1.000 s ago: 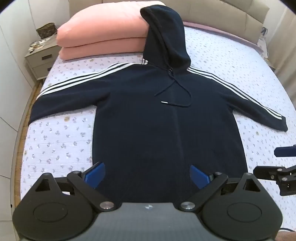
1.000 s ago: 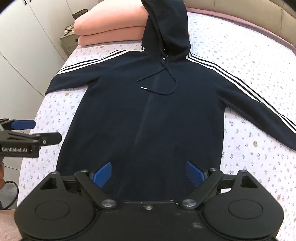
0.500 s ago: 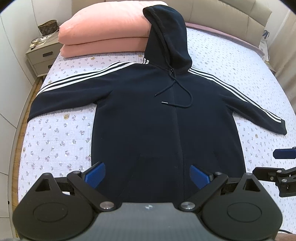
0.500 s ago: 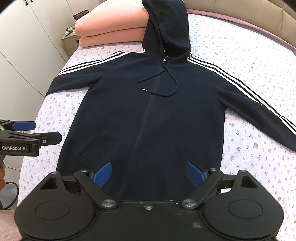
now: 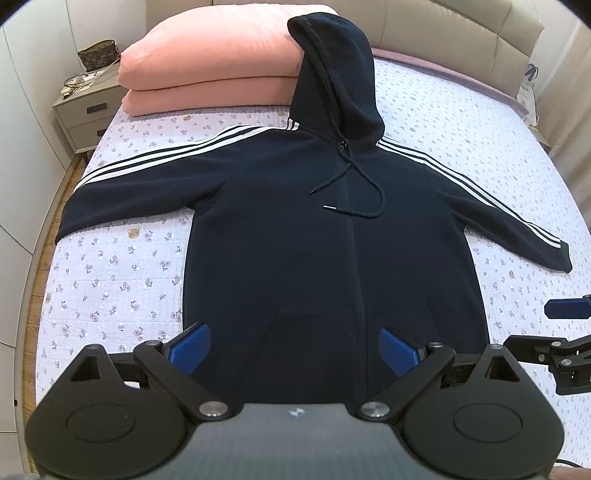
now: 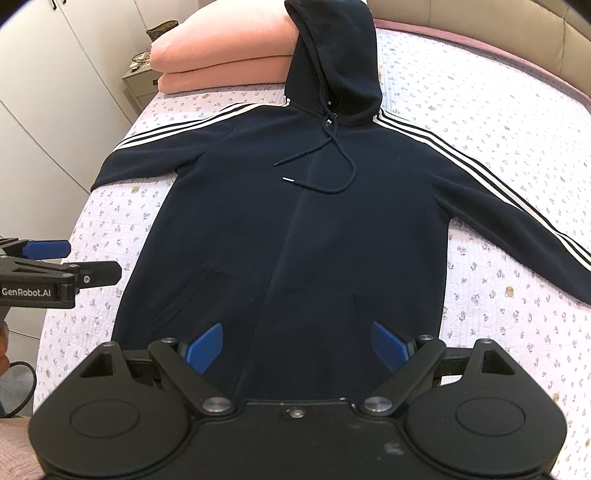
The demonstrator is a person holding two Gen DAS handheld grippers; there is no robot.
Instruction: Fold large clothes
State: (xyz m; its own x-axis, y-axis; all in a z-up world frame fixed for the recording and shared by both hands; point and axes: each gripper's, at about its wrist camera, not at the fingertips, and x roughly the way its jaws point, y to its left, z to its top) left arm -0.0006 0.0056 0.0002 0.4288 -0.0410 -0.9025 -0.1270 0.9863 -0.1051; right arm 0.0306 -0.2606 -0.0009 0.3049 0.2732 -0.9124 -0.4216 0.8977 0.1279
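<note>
A navy hoodie with white sleeve stripes lies flat and face up on the bed, sleeves spread out, hood resting on the pink pillows. It also shows in the right wrist view. My left gripper is open and empty, above the hoodie's lower hem. My right gripper is open and empty, also above the hem. The right gripper shows at the right edge of the left wrist view; the left gripper shows at the left edge of the right wrist view.
The bed has a floral quilt. Two pink pillows are stacked at the head, against a beige headboard. A nightstand stands at the bed's left, by white wardrobe doors.
Both grippers have drawn back slightly, so the hoodie sits a little lower and farther in both views. Both stay open. The hoodie has not moved.
</note>
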